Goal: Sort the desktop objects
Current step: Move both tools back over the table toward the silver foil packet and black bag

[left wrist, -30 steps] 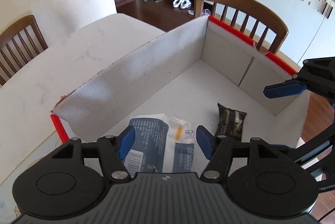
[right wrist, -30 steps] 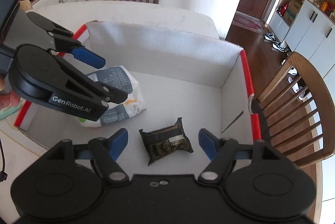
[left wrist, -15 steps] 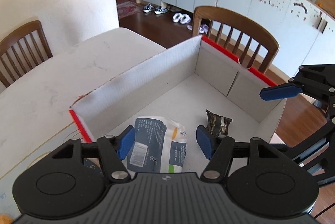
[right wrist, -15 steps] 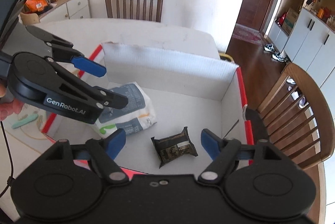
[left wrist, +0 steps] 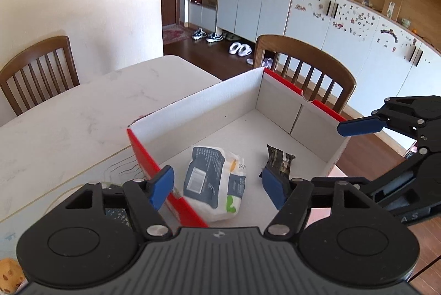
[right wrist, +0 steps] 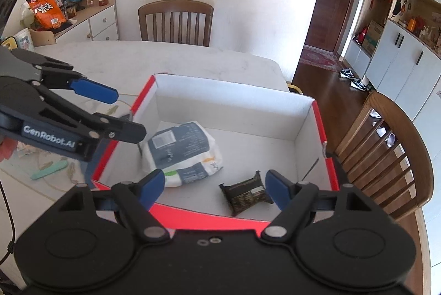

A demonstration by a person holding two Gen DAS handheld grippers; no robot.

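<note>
Now, left to right. Left claw [left wrist: 217, 190]: empty, jaws opening, risen clear of the box [left wrist: 198, 107]. White-and-blue pouch [left wrist: 213, 179]: released, lying on the box floor, near-left. Dark snack packet [left wrist: 278, 161]: released, on the floor right of the pouch, apart from it. Right claw [right wrist: 215, 188]: empty, wide, also lifted out. Both items count as sorted; a green strip [right wrist: 49, 169] waits on the tabletop [right wrist: 193, 58].
</note>
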